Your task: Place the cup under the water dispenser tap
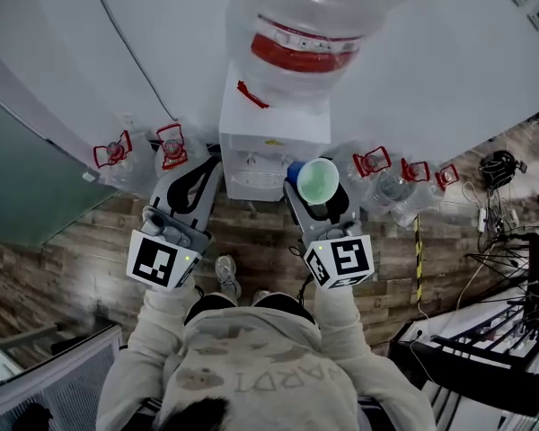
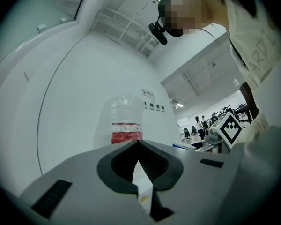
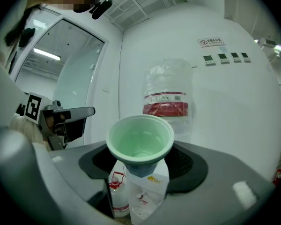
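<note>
A white water dispenser (image 1: 274, 146) stands against the wall with a big clear bottle (image 1: 305, 39) upside down on top. The pale green cup (image 1: 319, 176) is held upright in my right gripper (image 1: 316, 191), just in front of the dispenser's tap area. In the right gripper view the cup (image 3: 139, 137) sits between the dark pads (image 3: 189, 165), which are shut on it, and the dispenser (image 3: 152, 191) shows below it. My left gripper (image 1: 208, 164) is beside the dispenser's left front, its tips together (image 2: 138, 142) with nothing in them.
Several spare water bottles with red handles (image 1: 117, 155) (image 1: 404, 182) stand on the wood floor on both sides of the dispenser. Cables and desk frames (image 1: 512, 268) crowd the right. A curved white wall (image 1: 90, 70) is behind it all.
</note>
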A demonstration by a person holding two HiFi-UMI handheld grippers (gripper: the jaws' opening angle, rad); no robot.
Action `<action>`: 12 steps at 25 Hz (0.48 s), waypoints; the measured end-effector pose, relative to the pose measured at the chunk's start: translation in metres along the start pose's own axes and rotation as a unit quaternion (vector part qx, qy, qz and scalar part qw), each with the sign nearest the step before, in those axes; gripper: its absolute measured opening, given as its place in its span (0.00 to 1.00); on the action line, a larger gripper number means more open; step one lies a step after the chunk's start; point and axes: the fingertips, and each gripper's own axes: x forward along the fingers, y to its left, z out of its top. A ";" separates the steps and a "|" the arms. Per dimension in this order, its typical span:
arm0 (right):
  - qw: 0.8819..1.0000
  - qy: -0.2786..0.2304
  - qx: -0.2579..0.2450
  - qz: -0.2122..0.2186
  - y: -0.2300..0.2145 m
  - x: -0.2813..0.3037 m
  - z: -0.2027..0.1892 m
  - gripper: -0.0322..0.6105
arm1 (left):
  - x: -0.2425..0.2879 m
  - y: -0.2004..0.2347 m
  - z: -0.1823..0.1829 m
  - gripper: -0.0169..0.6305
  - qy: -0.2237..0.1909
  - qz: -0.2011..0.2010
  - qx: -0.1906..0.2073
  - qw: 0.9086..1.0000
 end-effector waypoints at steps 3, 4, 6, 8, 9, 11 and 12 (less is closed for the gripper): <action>1.000 0.012 0.007 -0.009 -0.003 0.018 -0.012 0.54 | 0.013 0.013 -0.010 0.03 0.004 -0.014 -0.013 1.000; 1.000 0.016 0.009 -0.012 -0.004 0.023 -0.017 0.54 | 0.017 0.017 -0.015 0.03 0.006 -0.018 -0.014 1.000; 0.999 0.025 0.013 -0.017 -0.006 0.032 -0.027 0.54 | 0.023 0.024 -0.024 0.03 0.009 -0.028 -0.011 1.000; 0.999 0.034 0.018 -0.021 -0.007 0.040 -0.038 0.54 | 0.028 0.029 -0.033 0.03 0.010 -0.039 -0.001 0.999; 0.999 0.039 0.021 -0.022 -0.007 0.043 -0.044 0.54 | 0.031 0.032 -0.038 0.03 0.012 -0.043 0.000 0.999; 0.998 0.050 0.027 -0.024 -0.007 0.048 -0.055 0.54 | 0.034 0.035 -0.047 0.03 0.019 -0.046 -0.012 0.999; 0.998 0.055 0.029 -0.025 -0.007 0.050 -0.061 0.54 | 0.035 0.036 -0.051 0.03 0.023 -0.045 -0.022 0.998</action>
